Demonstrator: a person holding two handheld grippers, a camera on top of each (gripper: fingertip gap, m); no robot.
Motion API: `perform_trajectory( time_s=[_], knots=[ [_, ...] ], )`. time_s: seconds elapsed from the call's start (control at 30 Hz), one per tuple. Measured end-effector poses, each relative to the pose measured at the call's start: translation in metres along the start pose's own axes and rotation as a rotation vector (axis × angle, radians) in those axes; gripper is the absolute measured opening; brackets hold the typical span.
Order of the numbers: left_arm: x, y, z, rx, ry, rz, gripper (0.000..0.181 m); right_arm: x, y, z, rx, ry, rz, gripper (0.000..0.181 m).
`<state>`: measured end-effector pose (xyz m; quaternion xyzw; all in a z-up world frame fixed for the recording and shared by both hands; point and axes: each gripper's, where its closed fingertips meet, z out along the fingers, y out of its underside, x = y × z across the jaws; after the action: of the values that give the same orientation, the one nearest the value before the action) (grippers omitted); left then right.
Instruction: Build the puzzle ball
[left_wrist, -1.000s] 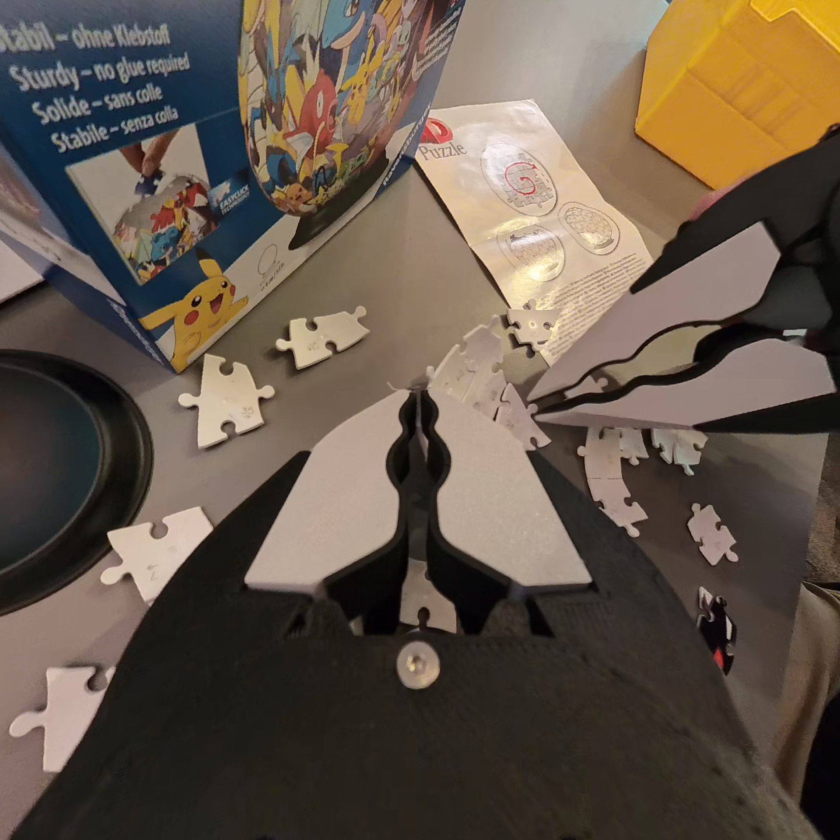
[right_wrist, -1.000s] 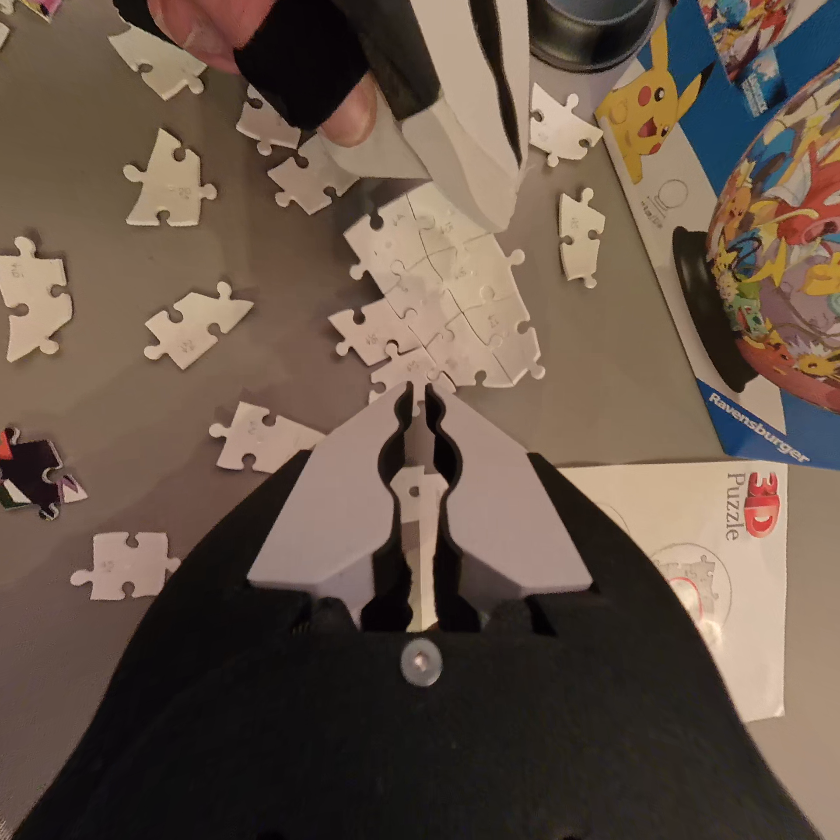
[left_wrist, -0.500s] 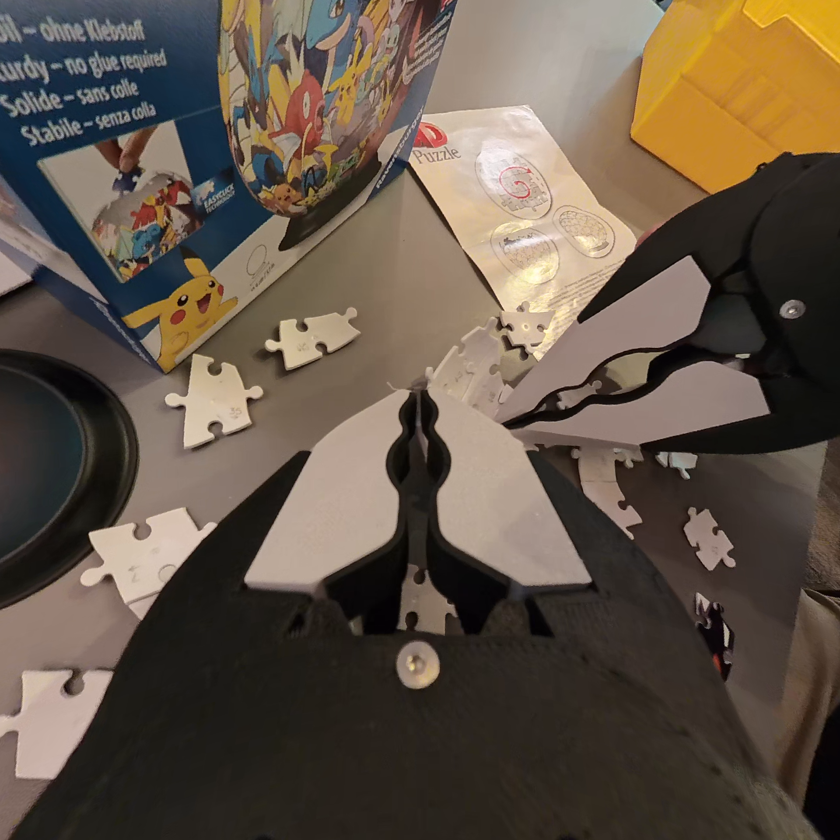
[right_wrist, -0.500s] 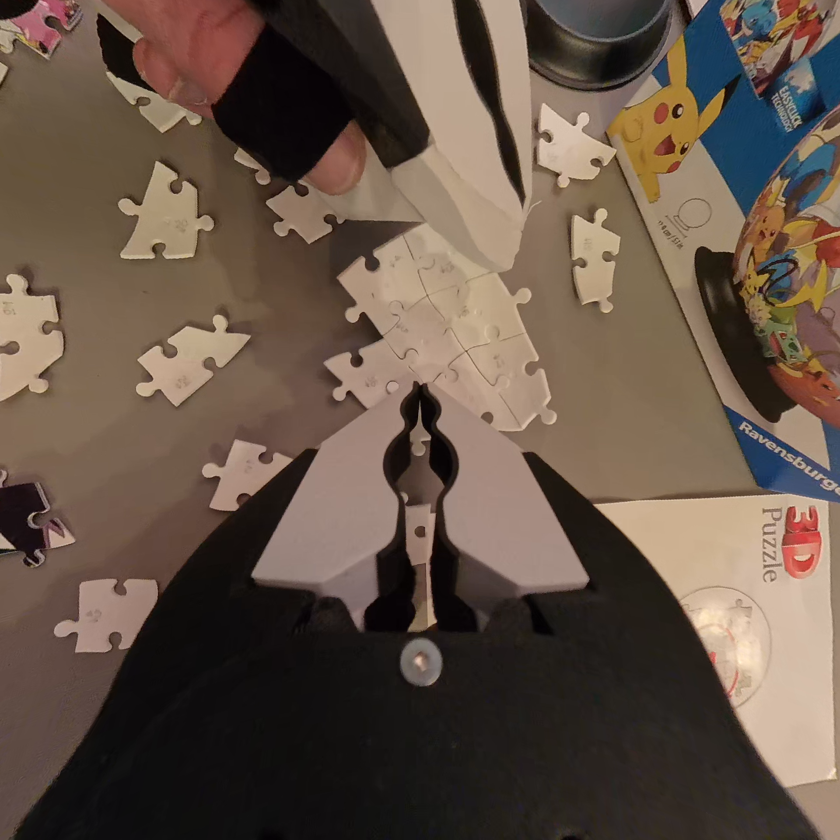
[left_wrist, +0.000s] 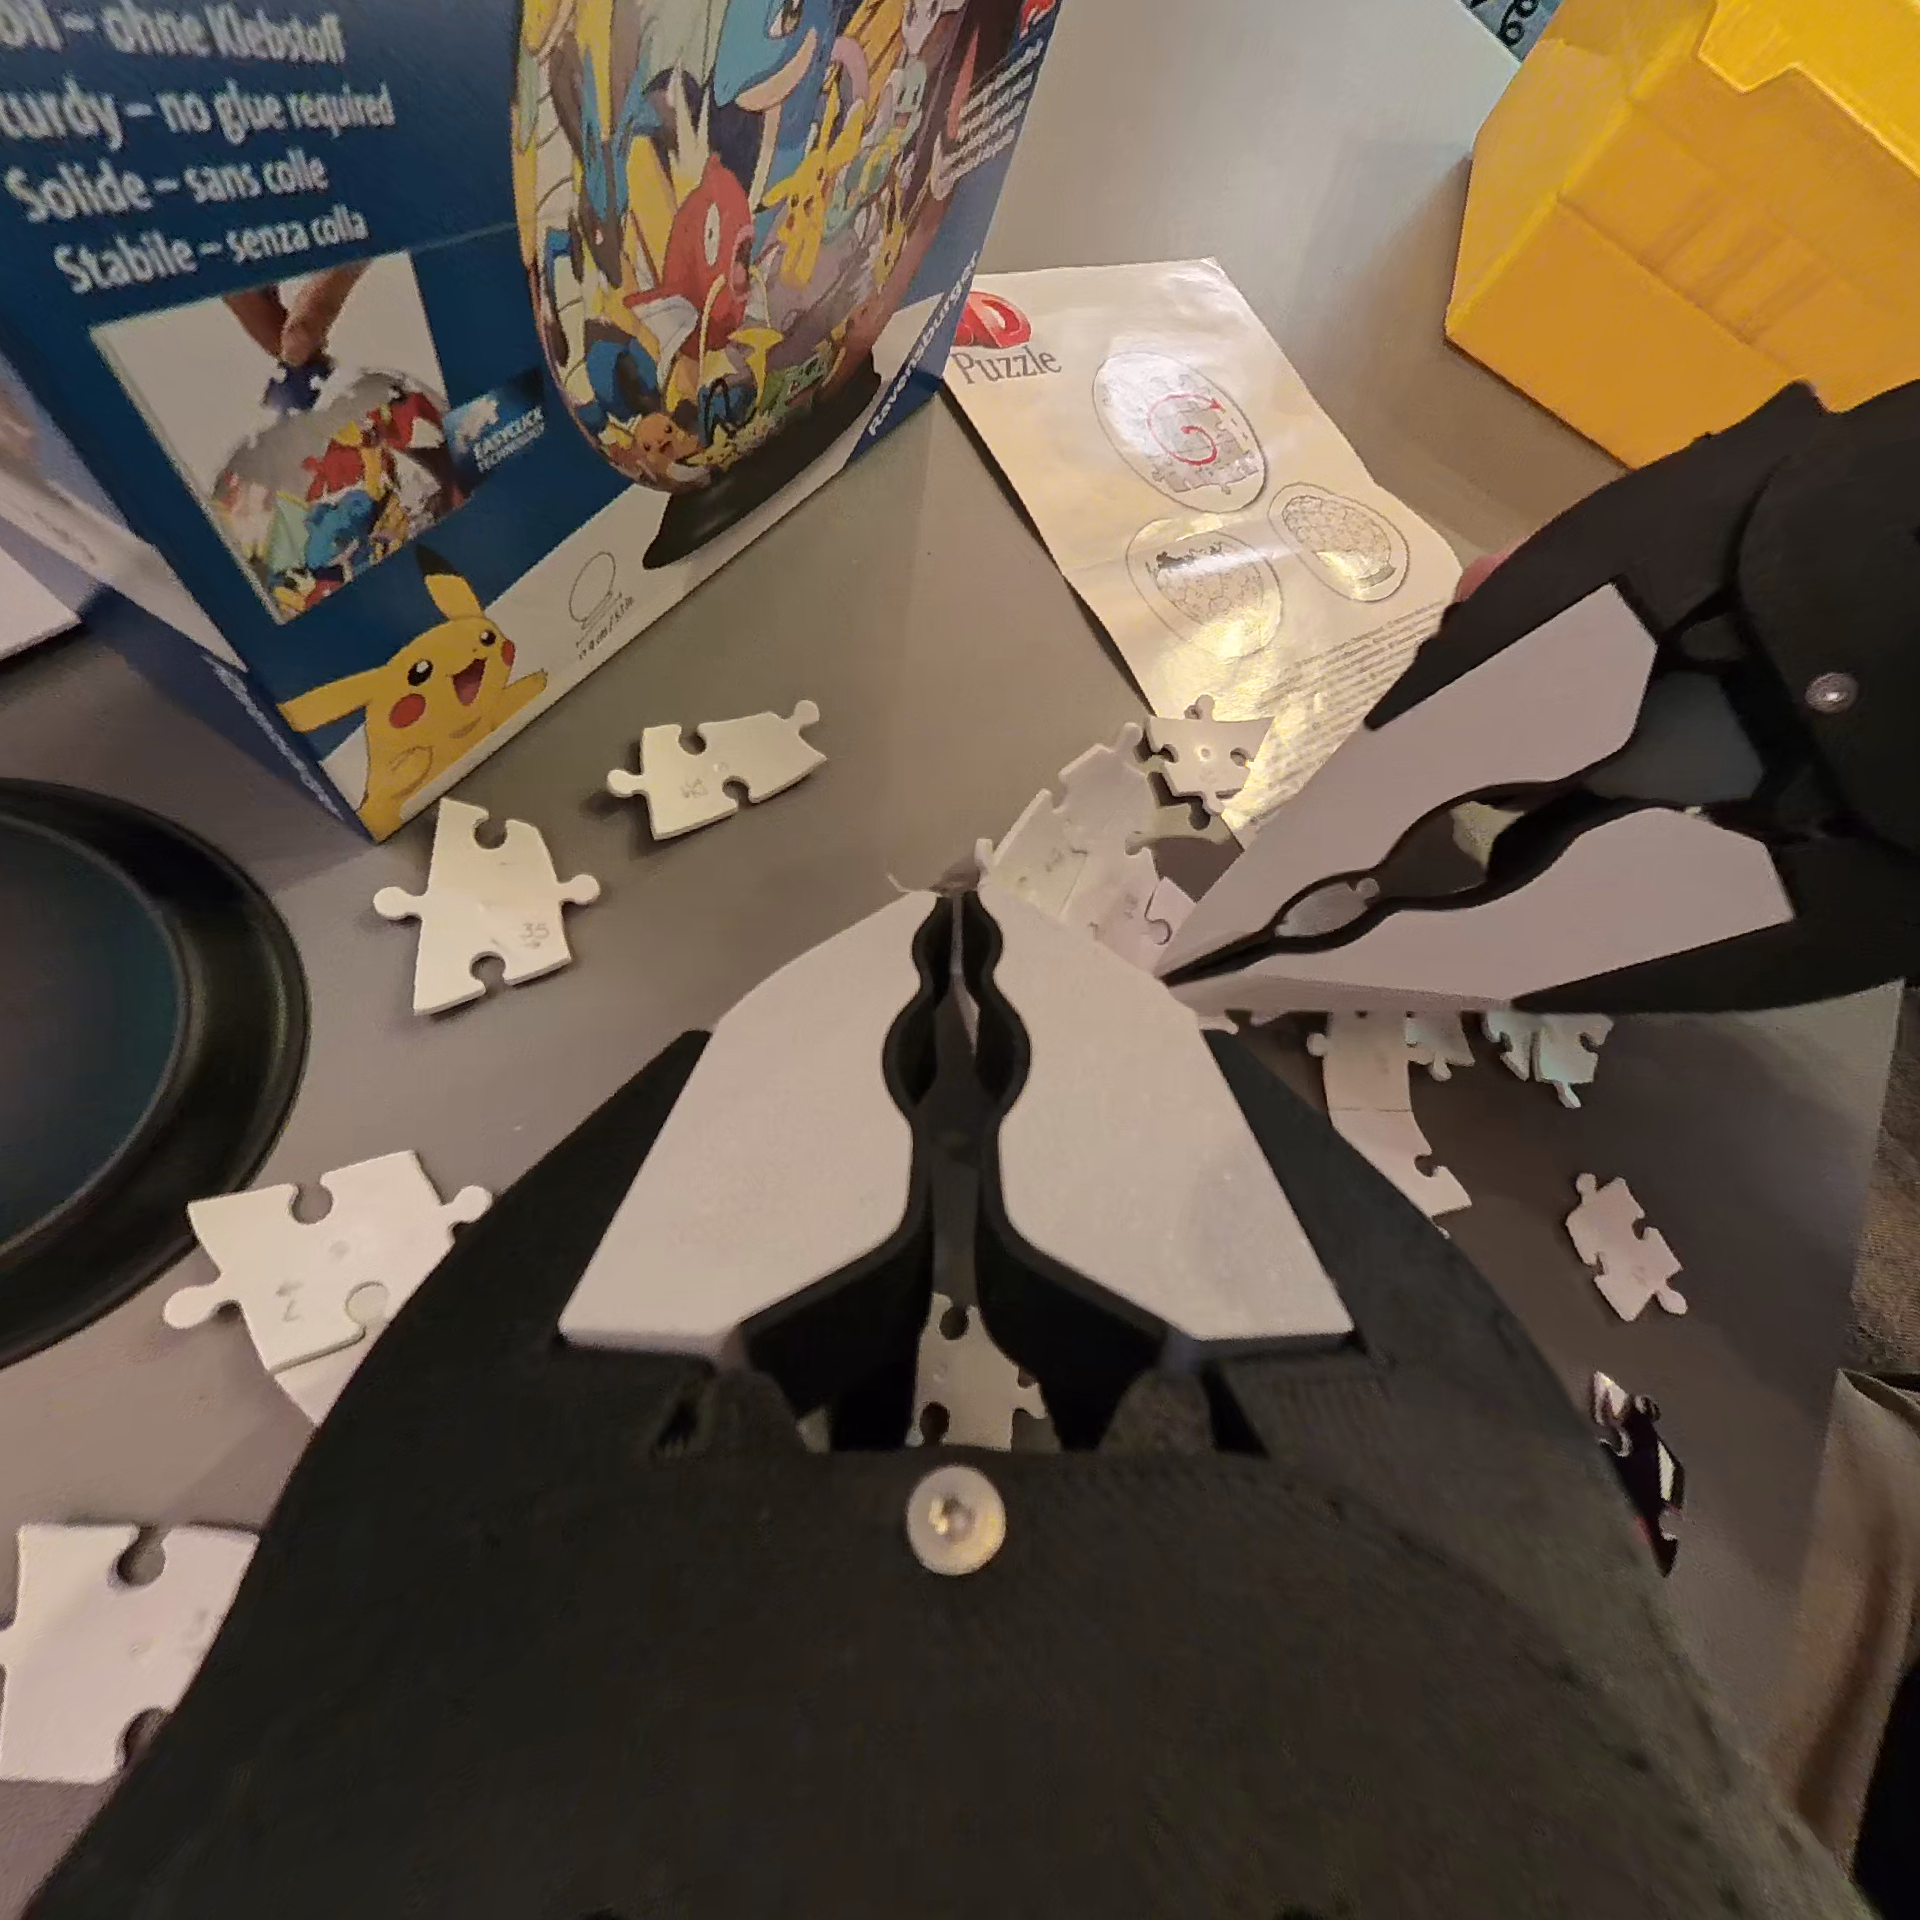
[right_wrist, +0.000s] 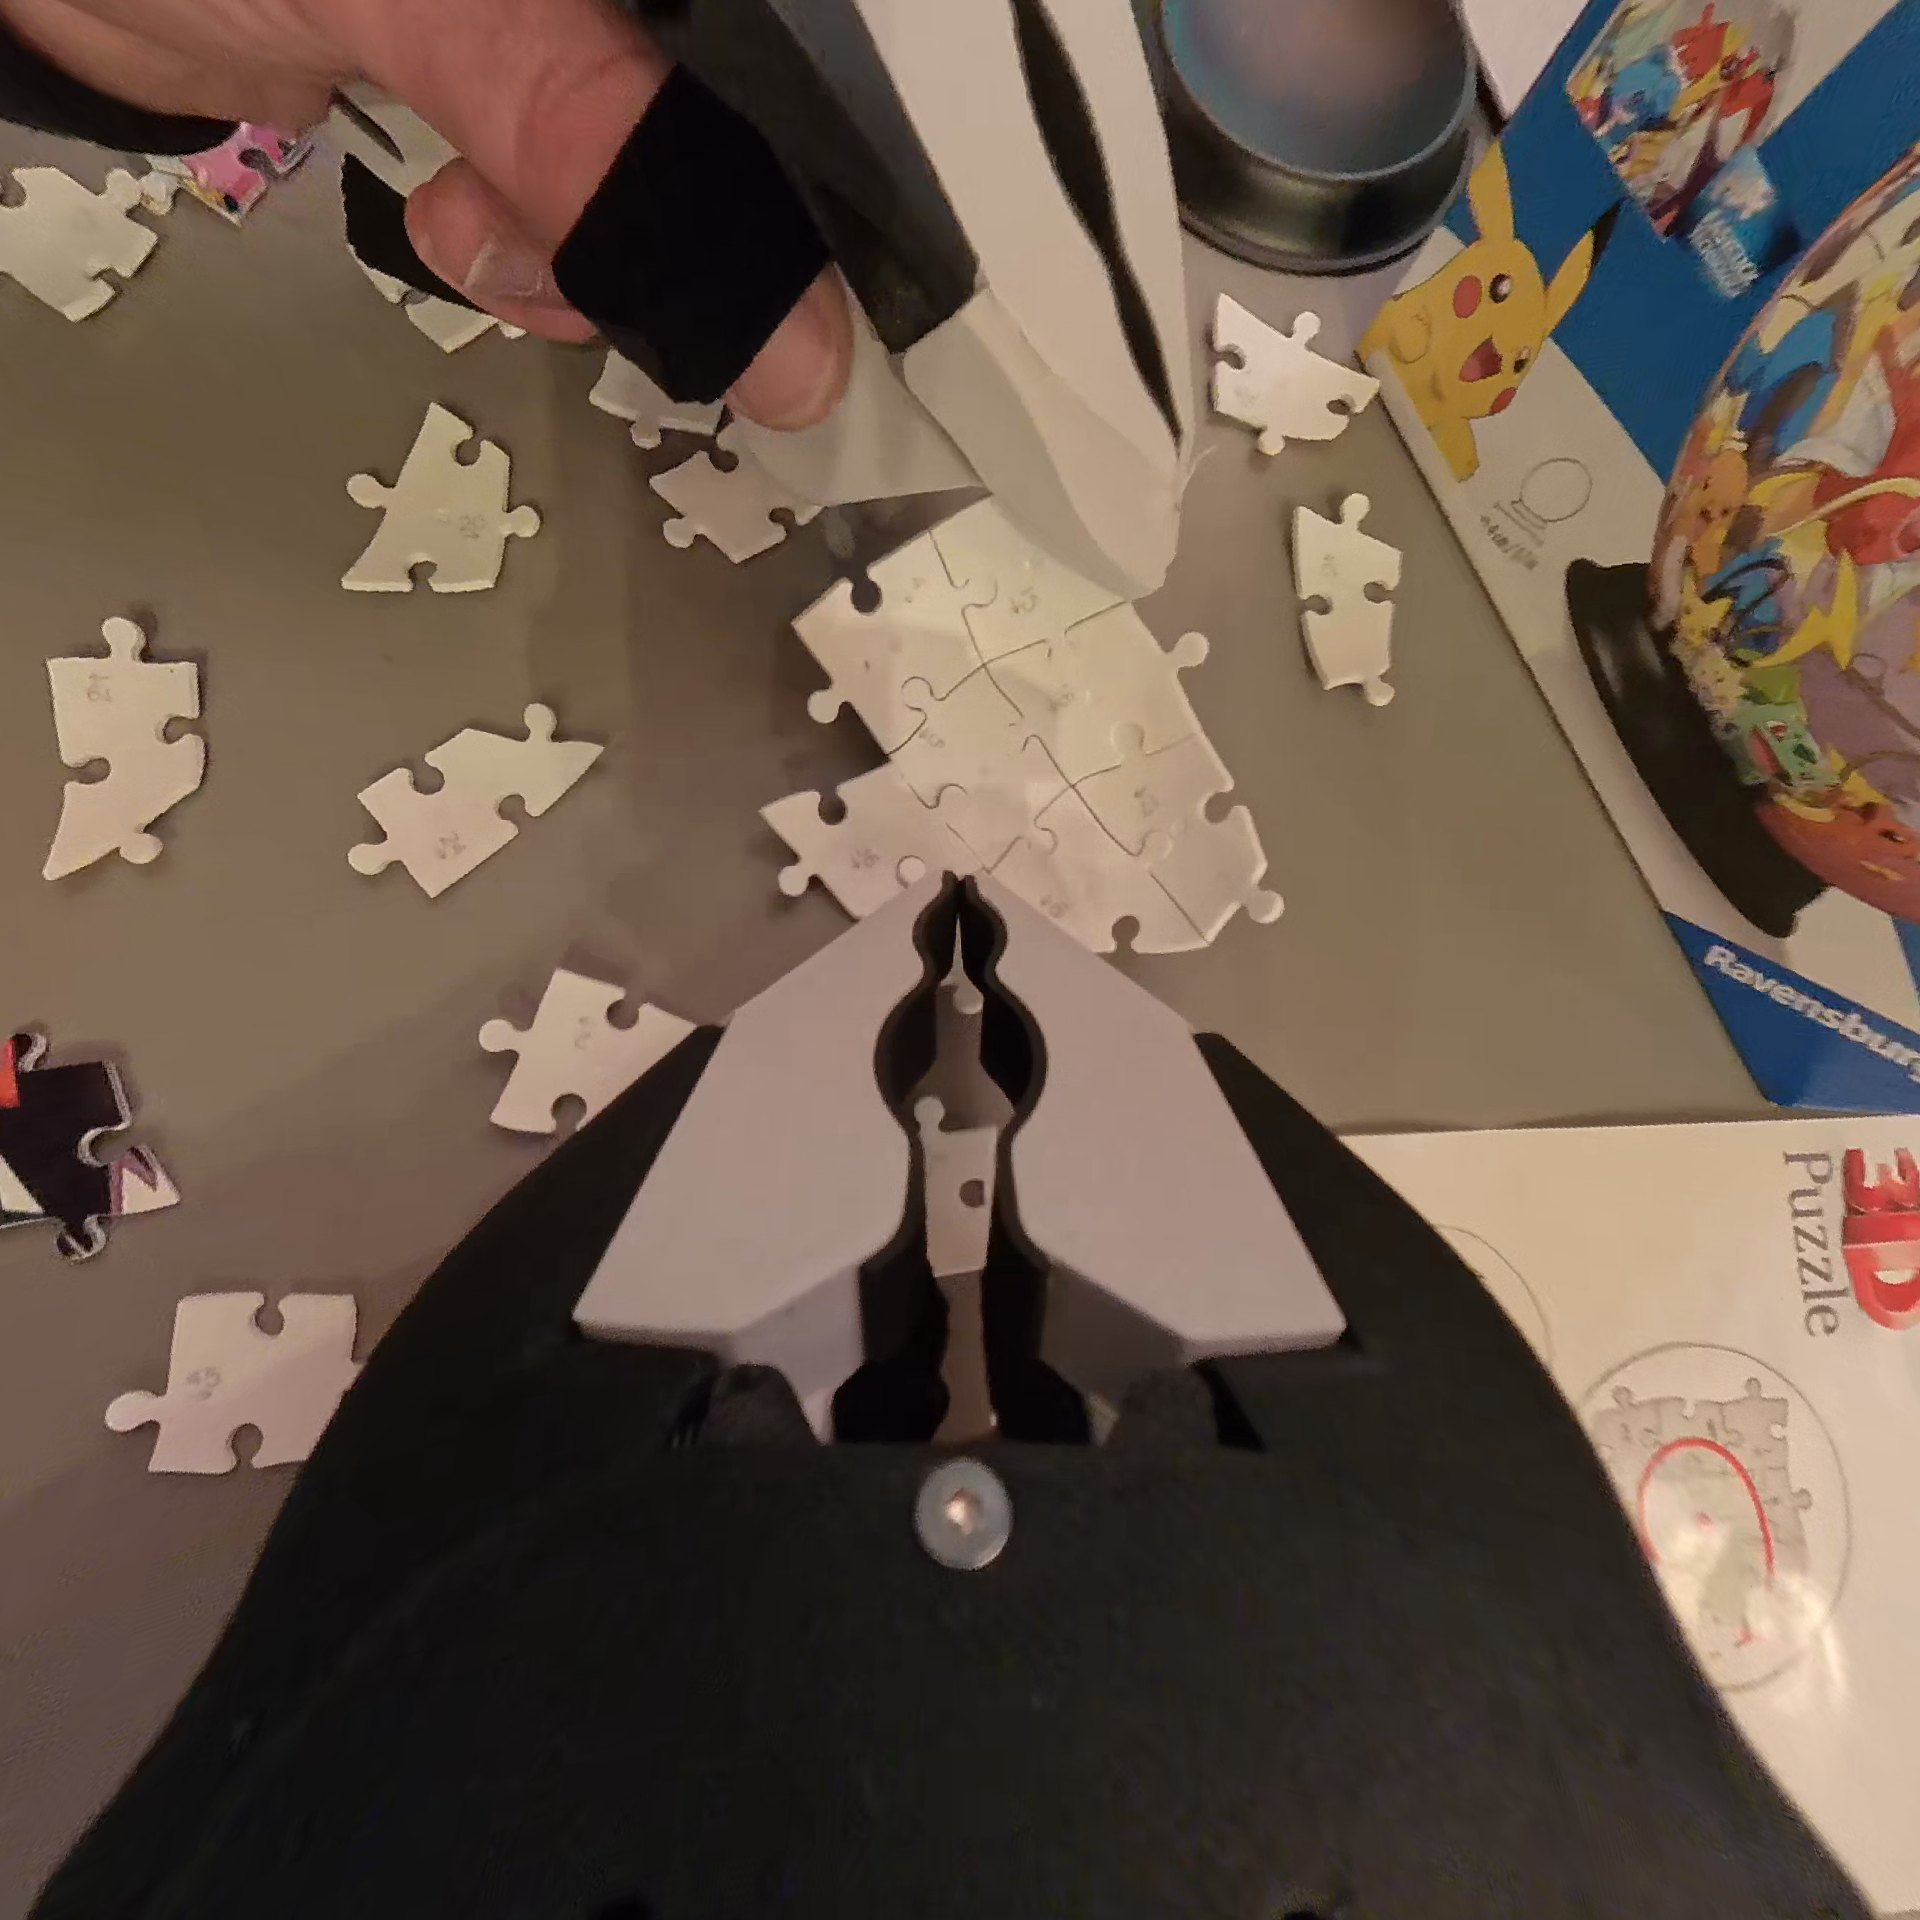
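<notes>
the left gripper (left_wrist: 956, 906), black-bodied with pale grey fingers (left_wrist: 790, 1122), fills the lower frame with its jaws closed, tips together over the grey table (left_wrist: 914, 582). just past the tips lies a curved cluster of joined white puzzle pieces (left_wrist: 1081, 842), blank side up. the right gripper (left_wrist: 1179, 977) reaches in from the right, its tips nearly together at that cluster's edge. loose white pieces (left_wrist: 488, 914) lie scattered on the table. a blue cardboard puzzle box (left_wrist: 436, 343) with a colourful ball picture stands at upper left, a white instruction leaflet (left_wrist: 1195, 488) beside it, a yellow box (left_wrist: 1704, 197) at upper right, and a black round stand (left_wrist: 239, 1018) at left.
</notes>
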<state>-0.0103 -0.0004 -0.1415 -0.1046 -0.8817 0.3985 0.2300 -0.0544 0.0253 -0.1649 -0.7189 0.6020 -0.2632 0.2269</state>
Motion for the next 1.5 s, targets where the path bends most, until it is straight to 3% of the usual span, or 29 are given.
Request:
perform_trajectory(
  time_s=[0.03,0.87,1.07,1.27,1.4,1.5],
  knots=[
    [0.000,0.000,0.000,-0.001,0.000,0.000,0.002,0.002,-0.002,-0.003,0.011,0.006,0.002,0.000],
    [0.001,-0.001,-0.004,0.023,-0.012,-0.016,0.002,-0.004,0.004,0.002,-0.023,0.000,0.058,0.000],
    [0.004,-0.004,-0.019,0.071,0.021,-0.053,0.010,-0.004,0.004,0.002,-0.022,-0.001,0.082,0.000],
    [0.009,0.015,-0.029,0.004,0.037,-0.146,0.028,-0.003,0.003,0.003,-0.023,0.002,0.088,0.000],
    [0.021,0.032,-0.014,-0.069,0.062,-0.182,0.027,-0.004,0.003,0.003,-0.024,0.004,0.088,0.000],
    [0.023,0.028,-0.007,-0.056,0.051,-0.188,0.016,-0.004,0.002,0.003,-0.023,0.010,0.093,0.000]
  ],
)
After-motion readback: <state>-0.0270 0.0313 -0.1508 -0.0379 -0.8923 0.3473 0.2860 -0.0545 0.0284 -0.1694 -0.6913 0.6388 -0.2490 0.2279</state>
